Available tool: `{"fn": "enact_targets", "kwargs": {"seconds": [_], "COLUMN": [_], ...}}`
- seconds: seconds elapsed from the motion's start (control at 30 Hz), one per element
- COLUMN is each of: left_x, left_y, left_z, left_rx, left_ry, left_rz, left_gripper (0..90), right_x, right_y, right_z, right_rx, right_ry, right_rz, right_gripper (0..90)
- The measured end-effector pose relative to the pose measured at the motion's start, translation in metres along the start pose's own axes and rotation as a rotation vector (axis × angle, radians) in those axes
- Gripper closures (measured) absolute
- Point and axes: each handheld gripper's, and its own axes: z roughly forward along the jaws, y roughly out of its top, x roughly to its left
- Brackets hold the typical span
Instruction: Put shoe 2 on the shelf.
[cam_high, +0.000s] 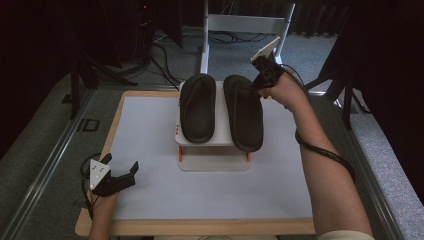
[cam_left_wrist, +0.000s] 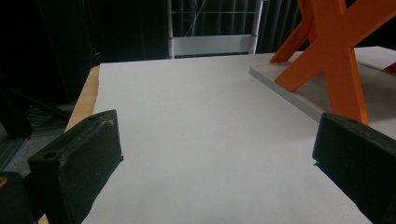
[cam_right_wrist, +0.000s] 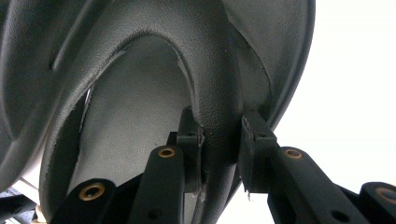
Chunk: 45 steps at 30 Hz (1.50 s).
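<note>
Gripping the strap of the right slipper (cam_high: 243, 117), the right gripper (cam_high: 262, 75) is clamped at the toe end, at 1 o'clock on the table (cam_high: 145, 200). That slipper lies half on the white rack (cam_high: 215, 162), overhanging its right edge; the left slipper (cam_high: 198, 107) lies squarely on the top shelf beside it.

Step in hand, as judged: seating the second slipper on the rack, parallel to the first. The next move calls for shifting the slipper toward 9 o'clock until its sole is fully supported, then parting the jaws without dragging the strap.

The left gripper (cam_high: 120, 177) rests at 7 o'clock, jaws wide apart and empty.

The right gripper view shows both pads (cam_right_wrist: 254, 140) pinching the strap (cam_right_wrist: 219, 107), a contact too small to tell in the high view. The left gripper view shows the rack's orange cross-brace (cam_left_wrist: 336, 56), barely seen from above.
</note>
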Motion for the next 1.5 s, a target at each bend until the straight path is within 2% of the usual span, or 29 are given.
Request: {"fn": "enact_targets", "kwargs": {"seconds": [0.43, 0.8, 1.13, 1.5], "left_x": [0.000, 0.000, 0.000, 0.000], "left_y": [0.000, 0.000, 0.000, 0.000], "left_z": [0.000, -0.001, -0.001, 0.000], "left_rx": [-0.005, -0.006, -0.005, -0.002], "left_ry": [-0.004, -0.010, -0.013, -0.014], "left_rz": [-0.004, -0.004, -0.003, -0.001], "left_gripper": [0.9, 0.9, 0.9, 1.0], "right_x": [0.011, 0.011, 0.015, 0.020], "right_y": [0.013, 0.024, 0.028, 0.025], "right_z": [0.014, 0.020, 0.023, 0.019], "right_rx": [0.018, 0.013, 0.017, 0.017], "right_ry": [-0.006, -0.022, -0.043, 0.001], "right_rz": [0.009, 0.040, 0.044, 0.031], "right_gripper": [73.1, 73.2, 73.0, 69.4]}}
